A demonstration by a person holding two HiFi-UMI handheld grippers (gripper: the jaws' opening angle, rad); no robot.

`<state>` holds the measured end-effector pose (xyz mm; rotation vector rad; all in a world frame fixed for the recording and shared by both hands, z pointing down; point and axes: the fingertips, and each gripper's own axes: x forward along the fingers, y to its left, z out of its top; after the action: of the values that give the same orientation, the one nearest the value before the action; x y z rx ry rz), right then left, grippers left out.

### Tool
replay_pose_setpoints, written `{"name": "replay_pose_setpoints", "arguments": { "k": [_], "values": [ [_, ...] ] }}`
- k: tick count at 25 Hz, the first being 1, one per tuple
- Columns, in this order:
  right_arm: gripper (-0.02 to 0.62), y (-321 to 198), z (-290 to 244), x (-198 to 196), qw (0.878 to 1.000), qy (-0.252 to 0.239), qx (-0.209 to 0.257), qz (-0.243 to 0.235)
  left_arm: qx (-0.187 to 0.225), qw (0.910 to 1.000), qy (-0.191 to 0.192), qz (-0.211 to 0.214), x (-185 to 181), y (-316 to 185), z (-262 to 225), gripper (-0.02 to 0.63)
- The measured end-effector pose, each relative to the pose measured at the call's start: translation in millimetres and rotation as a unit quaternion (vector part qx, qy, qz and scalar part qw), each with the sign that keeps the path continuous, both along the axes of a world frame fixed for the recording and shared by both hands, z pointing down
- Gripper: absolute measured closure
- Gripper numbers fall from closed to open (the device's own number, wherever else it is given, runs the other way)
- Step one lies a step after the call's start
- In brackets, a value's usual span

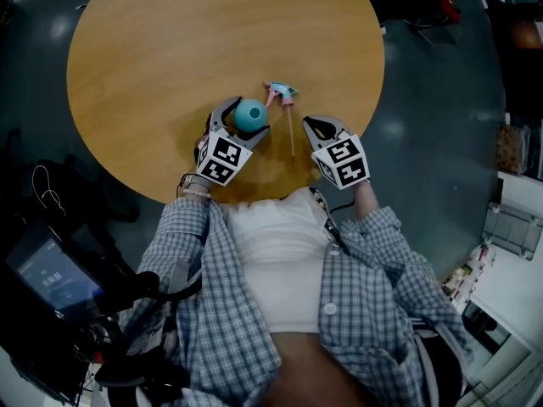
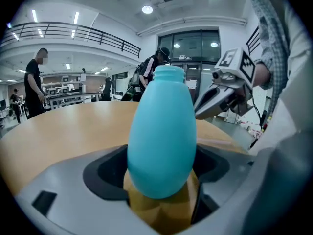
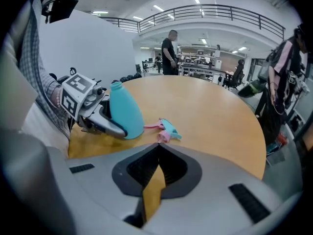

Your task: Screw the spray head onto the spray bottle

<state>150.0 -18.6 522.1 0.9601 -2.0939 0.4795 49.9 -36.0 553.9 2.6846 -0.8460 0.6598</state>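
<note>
Head view: one teal spray bottle and one pink-and-blue spray head are on the round wooden counter, with two hand-held grippers over its near edge. The bottle stands upright. The spray head lies just beside it, apart from it, with its thin tube pointing back towards the person. The left hand-held gripper has its jaws spread wide, one on each side of the bottle. The right hand-held gripper is closed and empty, near the tube but clear of it.

Left gripper view: the bottle, its neck uncapped, fills the gap between the wide jaws, and the pads do not plainly squeeze it. Two people stand beyond the counter.

Right gripper view: the jaws meet at their tips with nothing between them. The spray head lies ahead, with nothing in the way.
</note>
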Motion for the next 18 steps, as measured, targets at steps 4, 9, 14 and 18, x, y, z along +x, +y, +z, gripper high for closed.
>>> {"name": "replay_pose_setpoints", "arguments": {
  "k": [4, 9, 14, 18],
  "values": [
    [0.600, -45.4, -8.2, 1.3, 0.998, 0.016, -0.004, -0.053, 0.004, 1.0000, 0.001, 0.000, 8.9, -8.9, -4.5, 0.196],
    [0.466, -79.2, 11.6, -19.0, 0.989, 0.028, -0.050, -0.135, 0.004, 1.0000, 0.004, 0.001, 10.5, -12.9, 7.3, 0.196],
    [0.440, -95.4, 38.4, -38.5, 0.973, 0.038, -0.114, -0.197, 0.001, 1.0000, 0.004, 0.000, 9.8, -12.8, 12.3, 0.196],
    [0.437, -95.1, 62.0, -44.4, 0.954, 0.048, -0.180, -0.236, -0.003, 1.0000, 0.004, 0.002, 12.3, -13.8, 15.8, 0.196]
  ]
}}
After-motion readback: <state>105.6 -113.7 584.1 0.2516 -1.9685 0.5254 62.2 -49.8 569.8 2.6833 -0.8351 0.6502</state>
